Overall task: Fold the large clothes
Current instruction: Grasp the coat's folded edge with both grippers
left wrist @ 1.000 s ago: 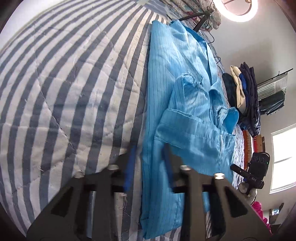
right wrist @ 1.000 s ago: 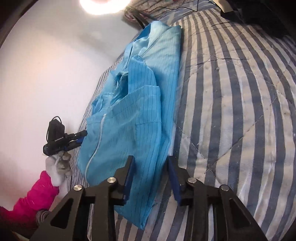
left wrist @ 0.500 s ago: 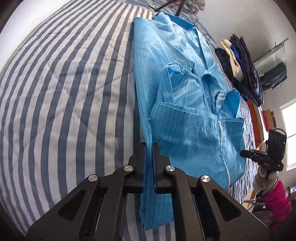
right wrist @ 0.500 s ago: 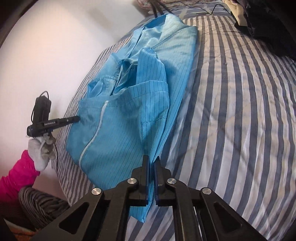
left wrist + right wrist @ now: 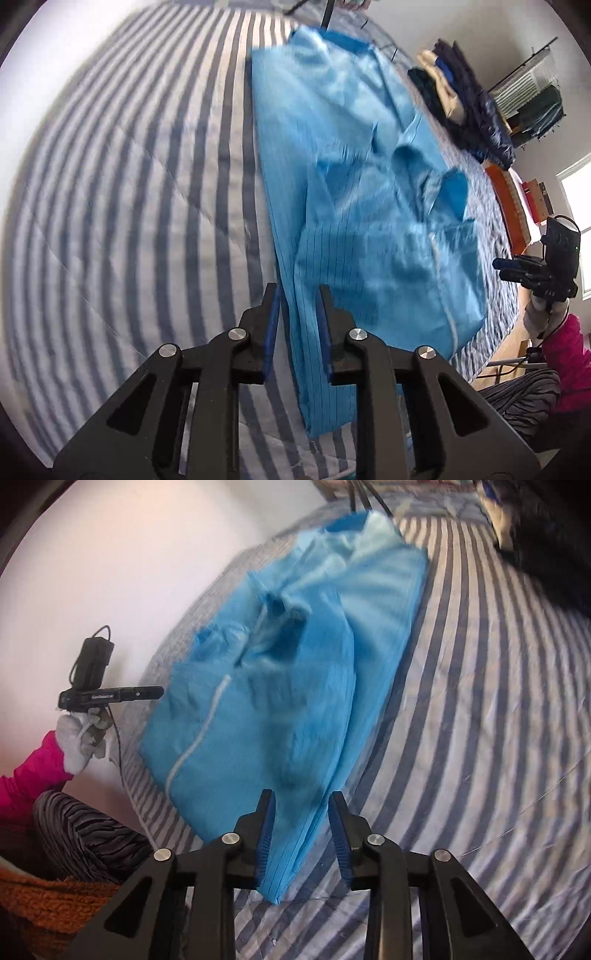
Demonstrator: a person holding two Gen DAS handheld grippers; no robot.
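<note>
Both grippers, left gripper and right gripper, now higher, jaws opening around blue garment, lengthwise away from them.

No legible txt; tiny blurred print on hand-held gripper.

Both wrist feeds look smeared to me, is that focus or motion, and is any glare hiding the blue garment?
Left wrist view: motion smear on the blue garment and striped bedcover, gripper fingers sharp. Right wrist view: the same smear, the wall blown out, no glare on the garment itself.
</note>
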